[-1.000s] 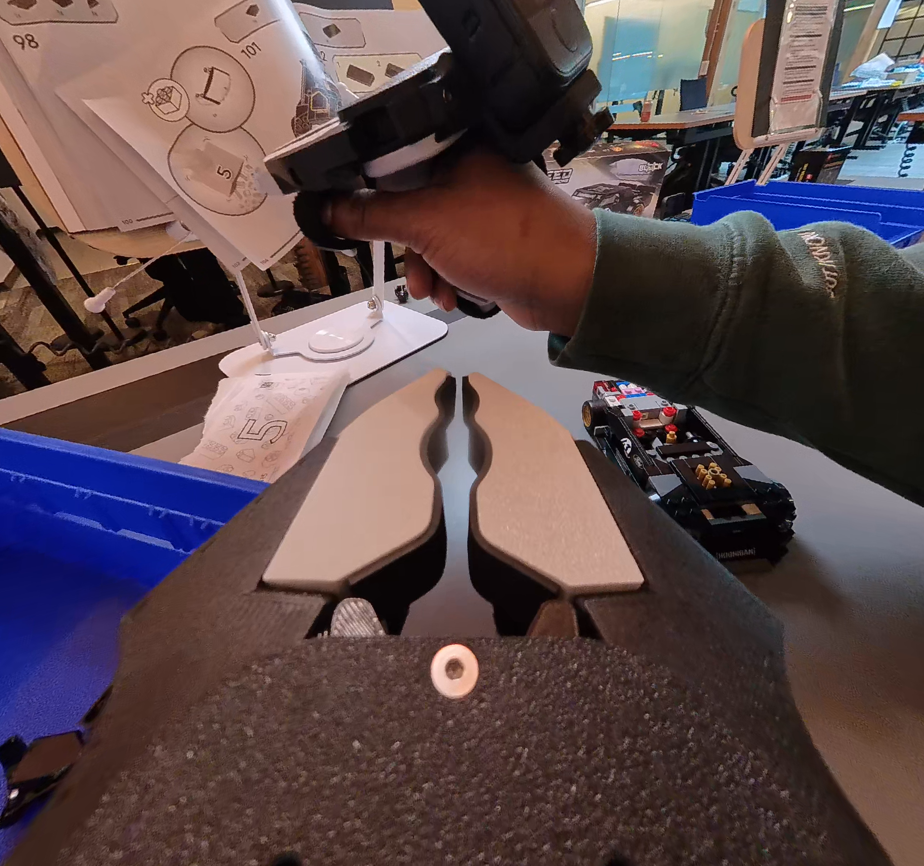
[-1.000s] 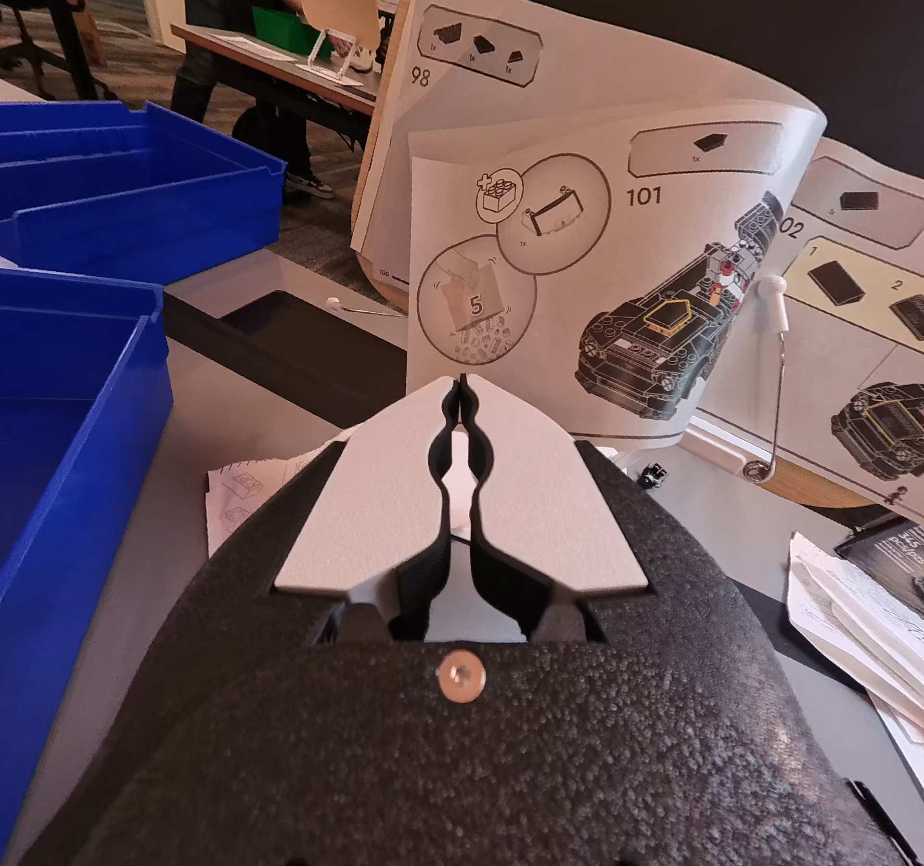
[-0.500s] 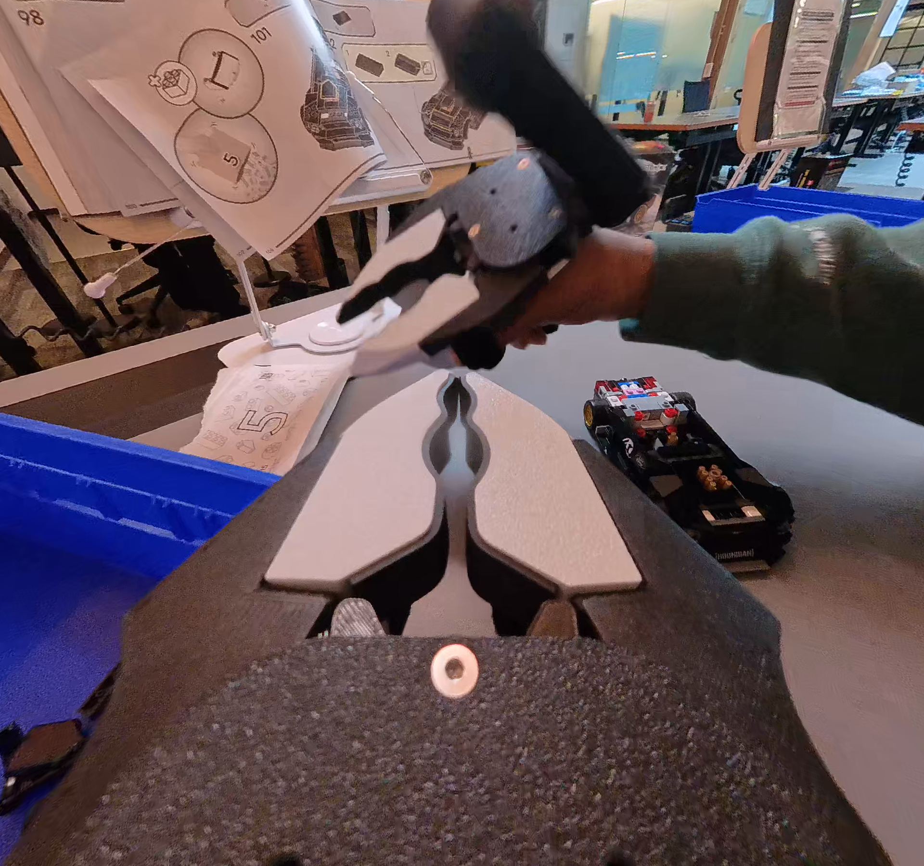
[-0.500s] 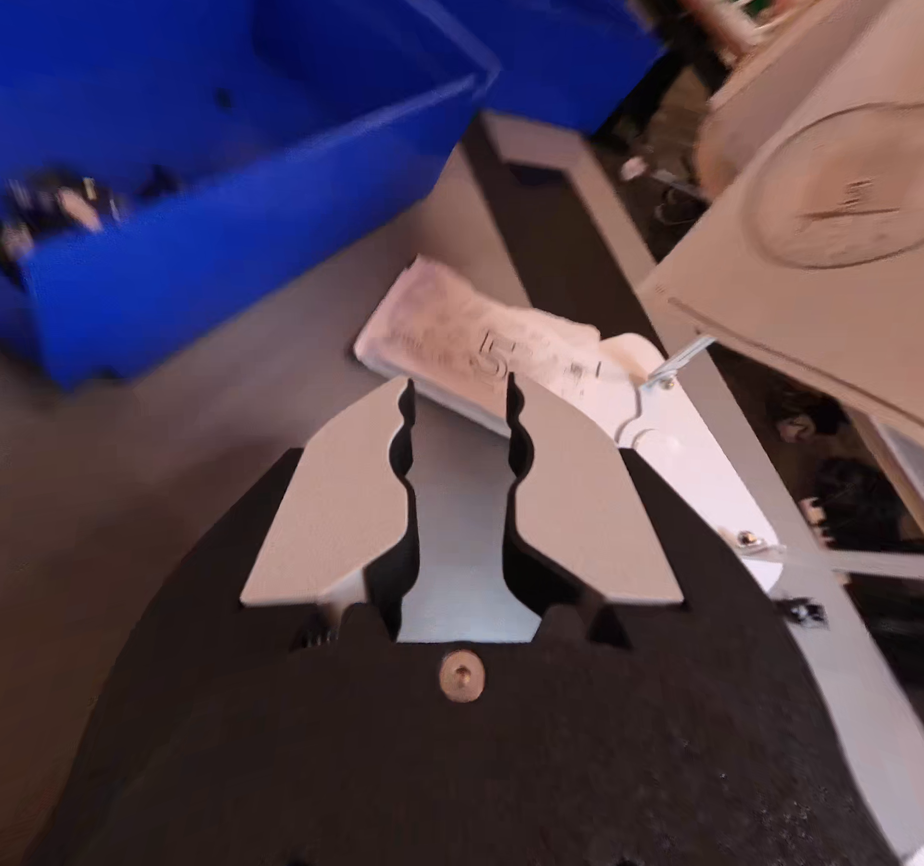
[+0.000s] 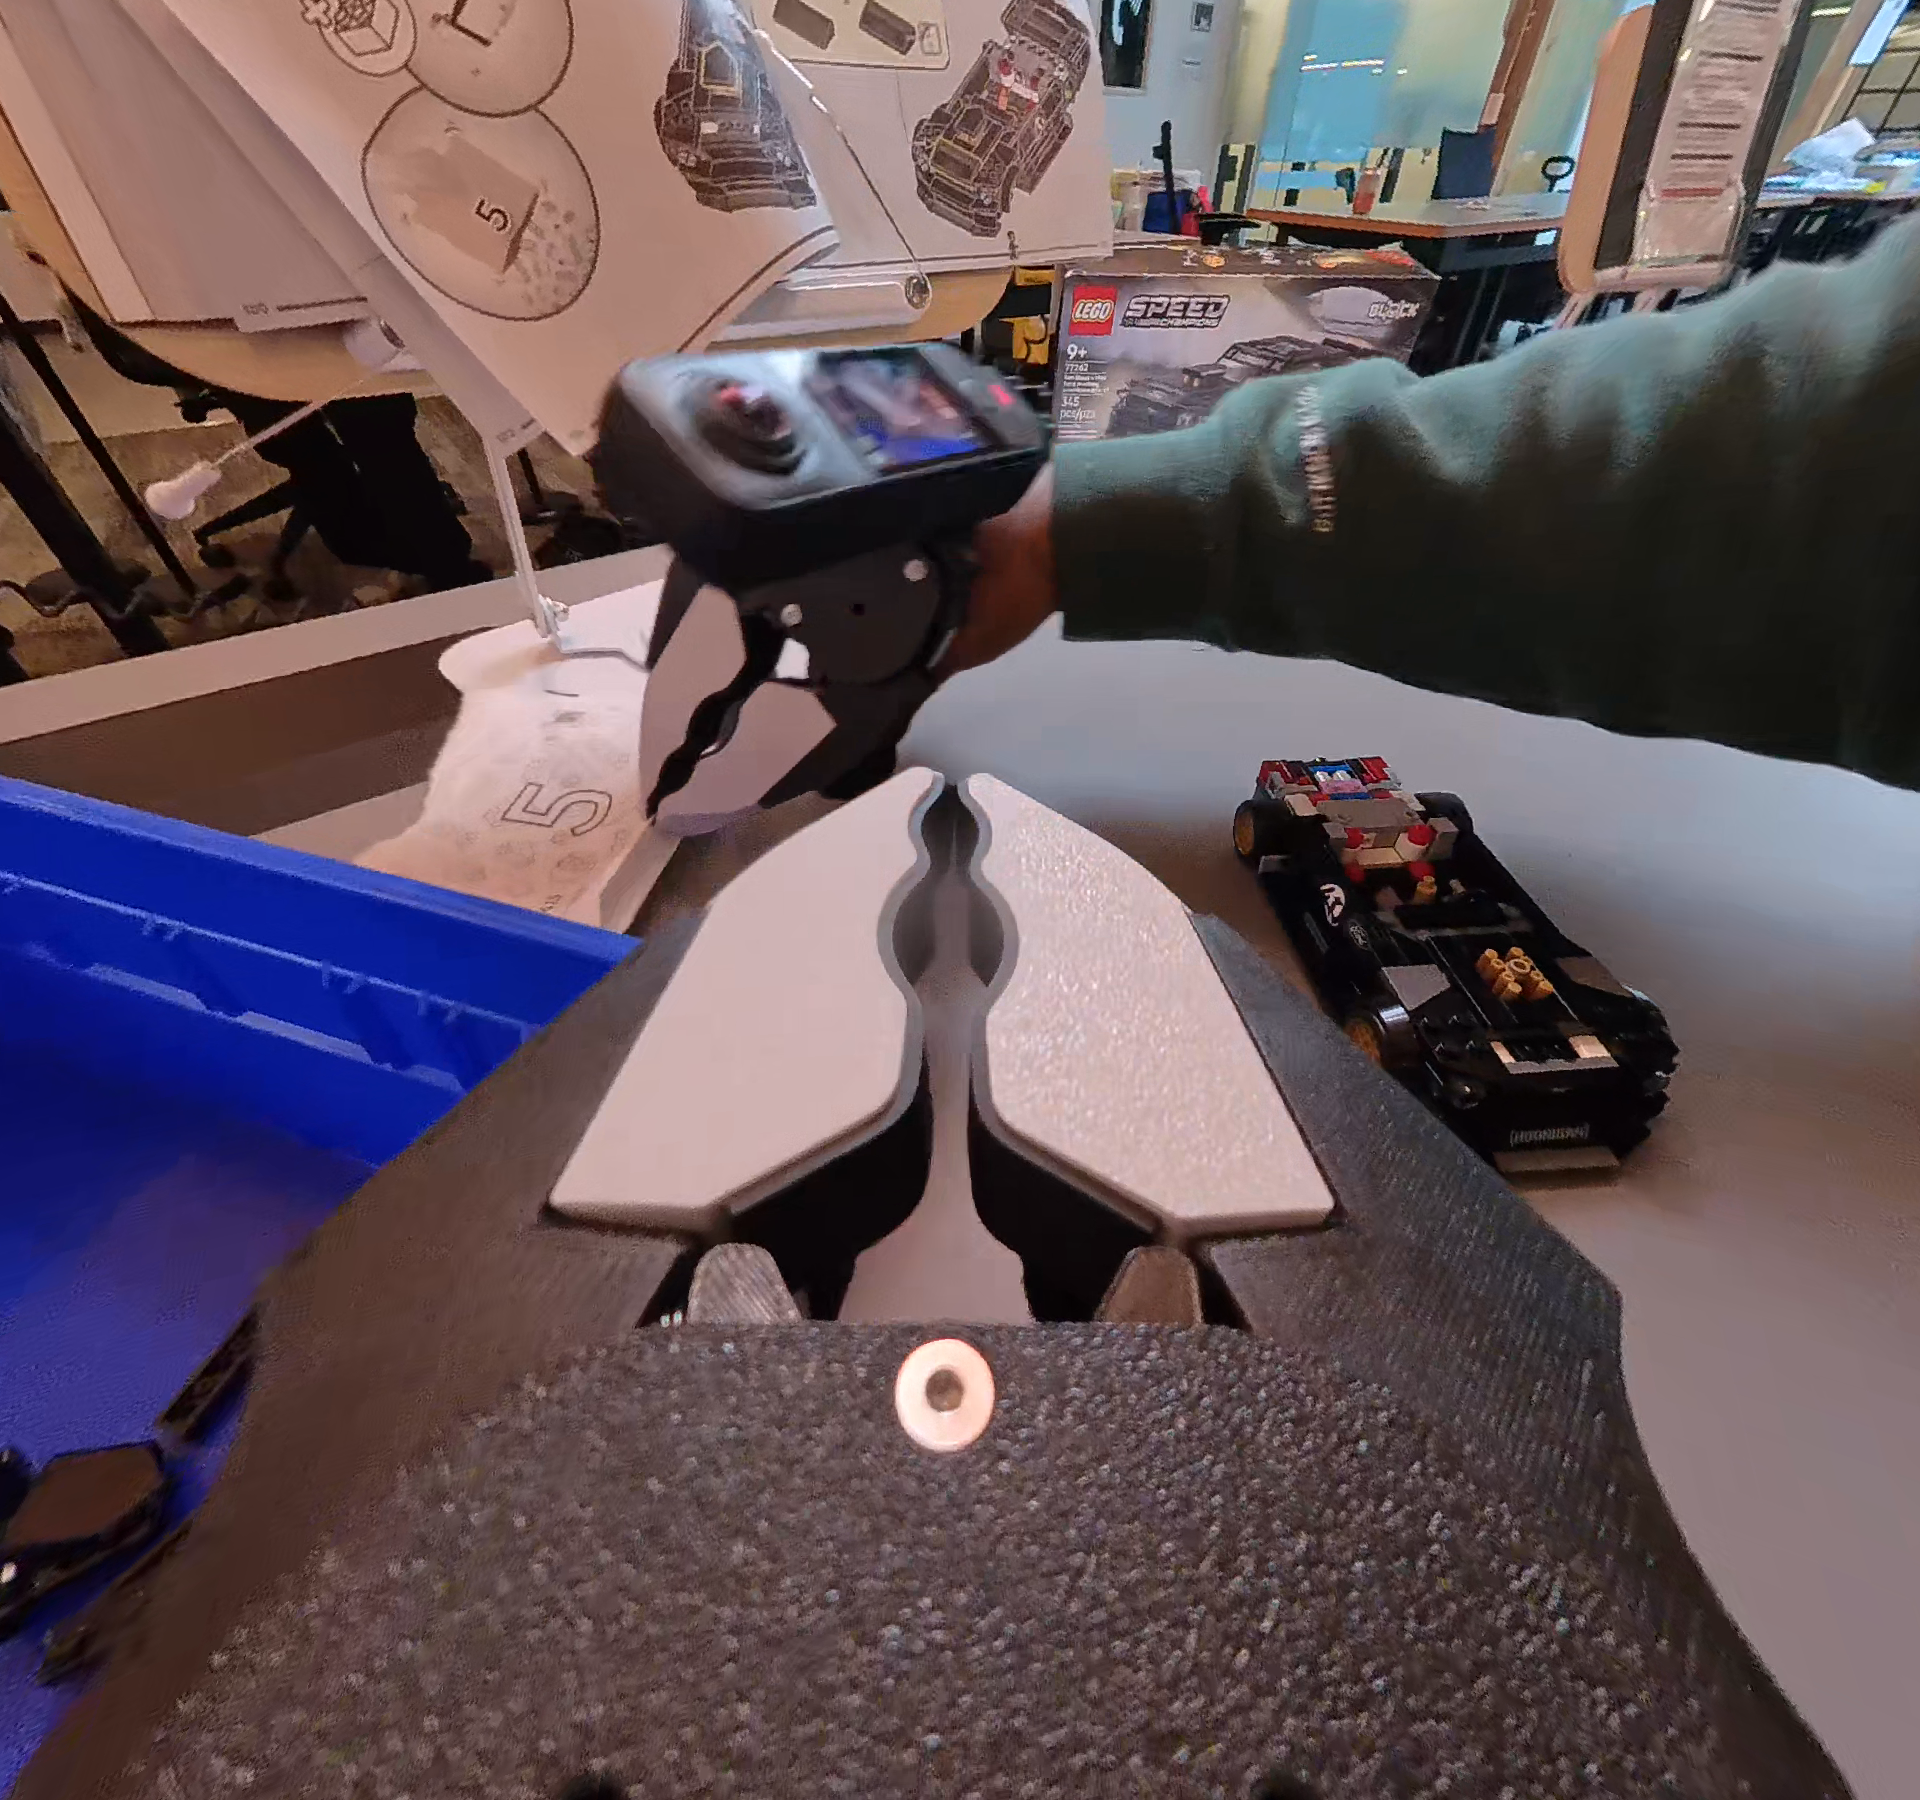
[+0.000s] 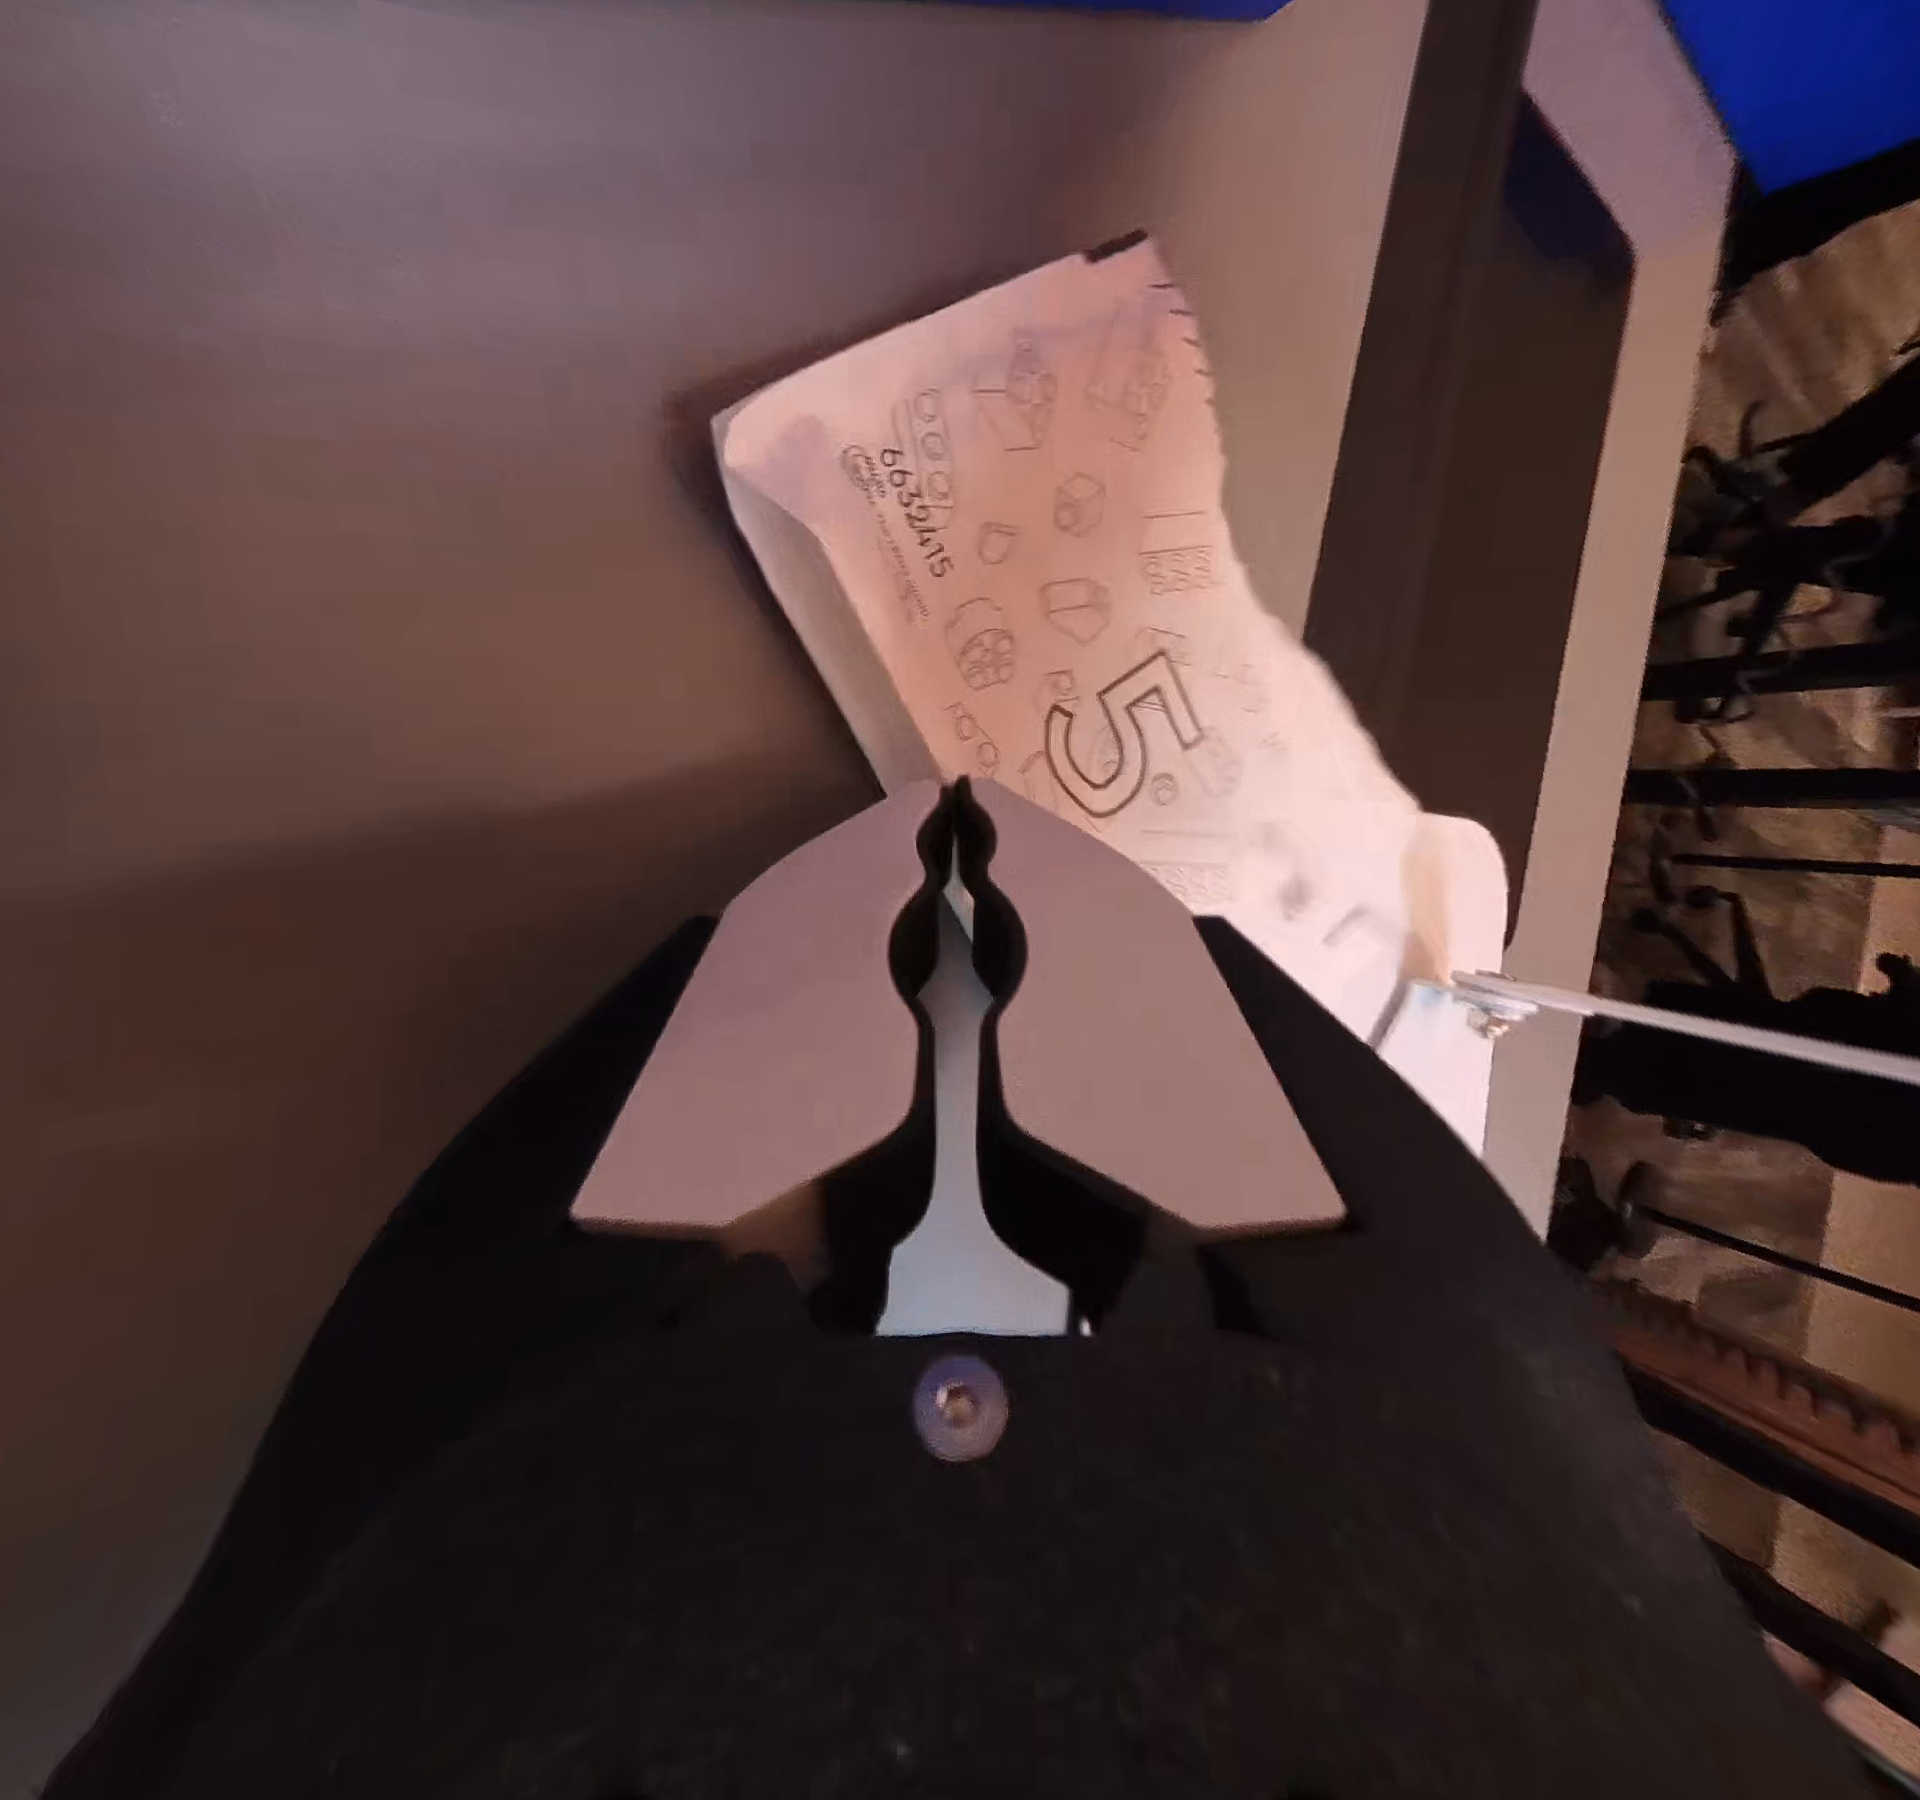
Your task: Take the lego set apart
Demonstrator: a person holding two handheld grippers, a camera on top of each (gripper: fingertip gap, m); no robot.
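Observation:
The black lego car (image 5: 1444, 961), partly stripped on top, sits on the grey table to the right of my left gripper (image 5: 951, 800), which is shut and empty above the table. My right gripper (image 6: 961, 794) is shut with its tips on the near edge of a white paper bag (image 6: 1091, 607) printed with a numeral. In the left wrist view the right gripper (image 5: 717, 774) points down onto that bag (image 5: 540, 815), held by a hand in a green sleeve (image 5: 1507, 524). The car is out of the right wrist view.
A blue bin (image 5: 260, 971) at the left holds a few dark pieces (image 5: 94, 1501). An instruction booklet (image 5: 499, 88) hangs on a white stand (image 6: 1455, 919) behind the bag. The set's box (image 5: 1236, 337) stands at the back. The table edge (image 6: 1558, 503) runs beside the bag. Left tips to right tips: about 20 cm.
The right gripper swung down from facing the booklet to the paper bag, opened on the way, and has now shut at the bag's edge. The left gripper stayed shut and barely moved.

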